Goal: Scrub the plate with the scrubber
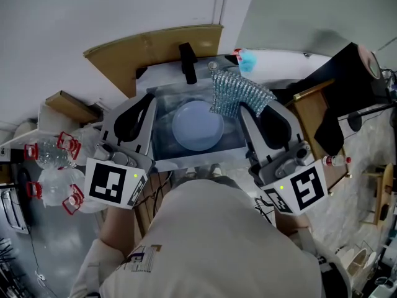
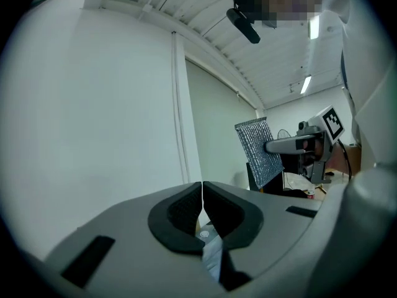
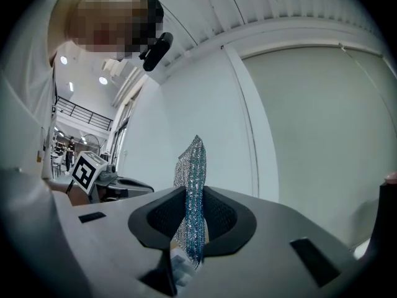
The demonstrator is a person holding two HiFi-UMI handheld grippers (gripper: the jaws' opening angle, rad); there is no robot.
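Scrubber (image 3: 193, 166), a glittery mesh pad, stands pinched in the right gripper (image 1: 246, 109). Its fingers (image 3: 162, 219) are clenched on the lower edge, so most of the pad stays free for wiping. Left gripper (image 1: 149, 101) has its fingers (image 2: 180, 215) pressed together on nothing. Plate (image 1: 197, 126) lies flat in the sink (image 1: 162, 143), below and between both grippers and touched by neither. Scrubbing looks not yet begun, and the empty gripper may be meant to steady the plate.

free: above plate (image 1: 197, 126) | blocked: faucet (image 1: 187, 62) behind, scrubber (image 1: 239, 92) right
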